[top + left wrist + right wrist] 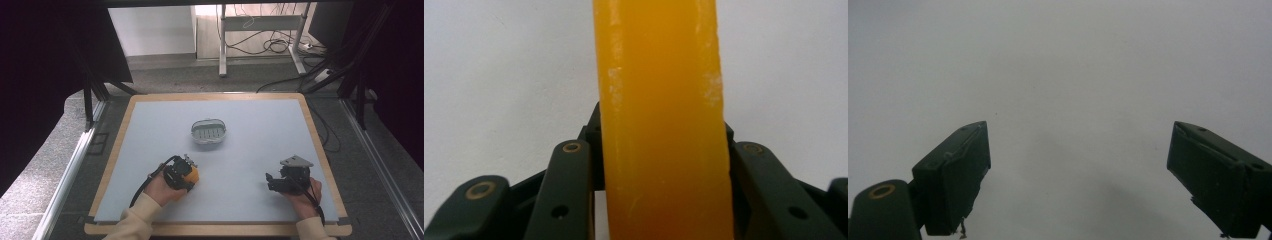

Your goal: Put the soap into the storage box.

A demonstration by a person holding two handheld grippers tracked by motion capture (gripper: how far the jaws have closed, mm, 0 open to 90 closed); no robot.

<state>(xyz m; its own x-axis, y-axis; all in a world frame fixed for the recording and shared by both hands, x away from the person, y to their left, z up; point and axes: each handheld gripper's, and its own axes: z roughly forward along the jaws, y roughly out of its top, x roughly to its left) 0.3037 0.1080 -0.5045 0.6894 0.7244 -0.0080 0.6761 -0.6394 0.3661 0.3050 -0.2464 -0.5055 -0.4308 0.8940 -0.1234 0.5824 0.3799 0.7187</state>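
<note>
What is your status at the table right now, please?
Left gripper shut on orange soap bar. Right gripper open, empty. Soap dish ahead, path unobstructed.

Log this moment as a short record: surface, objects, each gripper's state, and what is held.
surface: pale grey mat on a wood-edged table
held object: orange bar, probably soap, near the front left of the mat
left gripper: shut on the bar, a jaw against each of its sides
right gripper: open, nothing between the jaws, over bare mat at front right
other object: oval slotted dish near mid-mat, beyond both grippers, empty and untouched
gap: bar and dish stand apart
</note>
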